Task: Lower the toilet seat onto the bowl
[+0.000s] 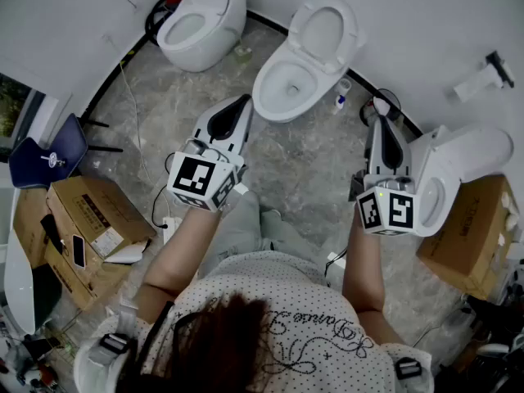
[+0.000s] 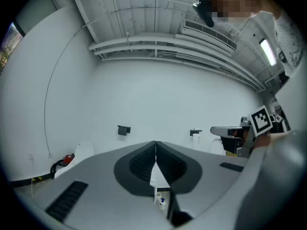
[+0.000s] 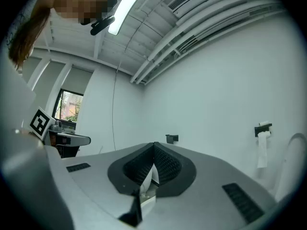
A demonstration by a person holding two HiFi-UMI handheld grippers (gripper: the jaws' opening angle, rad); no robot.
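In the head view a white toilet (image 1: 286,84) stands at the wall ahead, its seat and lid (image 1: 324,31) raised and leaning back over the open bowl. My left gripper (image 1: 243,101) points at the bowl's near left side, short of it, jaws shut and empty. My right gripper (image 1: 381,119) is held further right, next to another white toilet (image 1: 458,166), also shut with nothing in it. In the left gripper view the fingertips meet (image 2: 155,143); the right gripper view shows the same (image 3: 153,144).
A third toilet (image 1: 201,19) stands at the far left. Cardboard boxes sit at the left (image 1: 90,219) and right (image 1: 479,236). A blue chair (image 1: 53,150) is by the left wall. A small bottle (image 1: 340,101) and cables lie on the grey marbled floor.
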